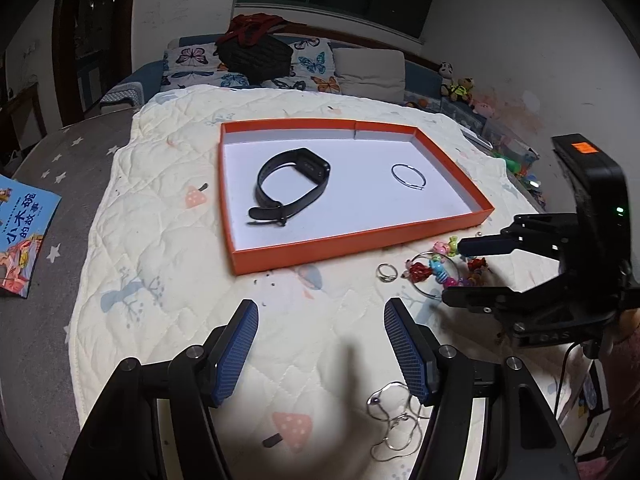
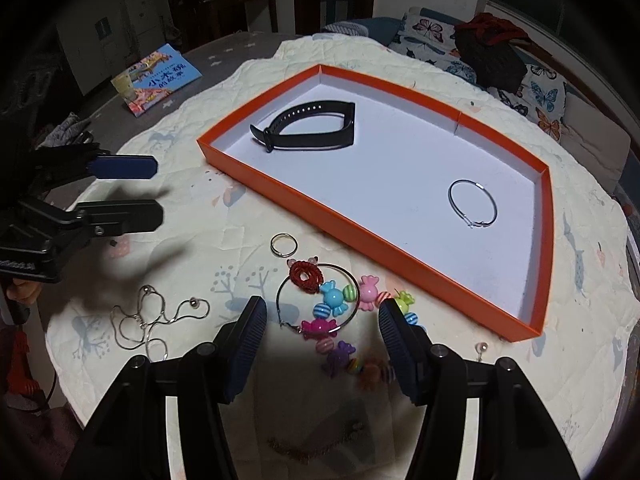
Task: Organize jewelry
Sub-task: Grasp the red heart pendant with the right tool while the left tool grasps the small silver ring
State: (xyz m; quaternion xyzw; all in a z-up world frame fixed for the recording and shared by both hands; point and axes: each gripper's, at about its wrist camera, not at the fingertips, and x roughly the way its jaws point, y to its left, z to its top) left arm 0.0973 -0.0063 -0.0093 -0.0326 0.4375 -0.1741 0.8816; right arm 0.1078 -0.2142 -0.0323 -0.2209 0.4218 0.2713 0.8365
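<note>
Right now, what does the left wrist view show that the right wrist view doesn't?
Only the left wrist view shows the stuffed toys by the wall. Only the right wrist view shows a pearl earring on the quilt. Both share the orange tray holding the black watch band and silver hoop, plus the candy bracelet.

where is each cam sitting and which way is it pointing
Left wrist: on the left tool, looking across the cream quilt to the orange shallow tray; its open blue-padded fingers show, and the right tool enters from the right.
Right wrist: on the right tool, above the colourful candy-bead bracelet, facing the tray; the left tool shows at left.
Shared: tray, black wristband, thin silver hoop, small silver ring.
</note>
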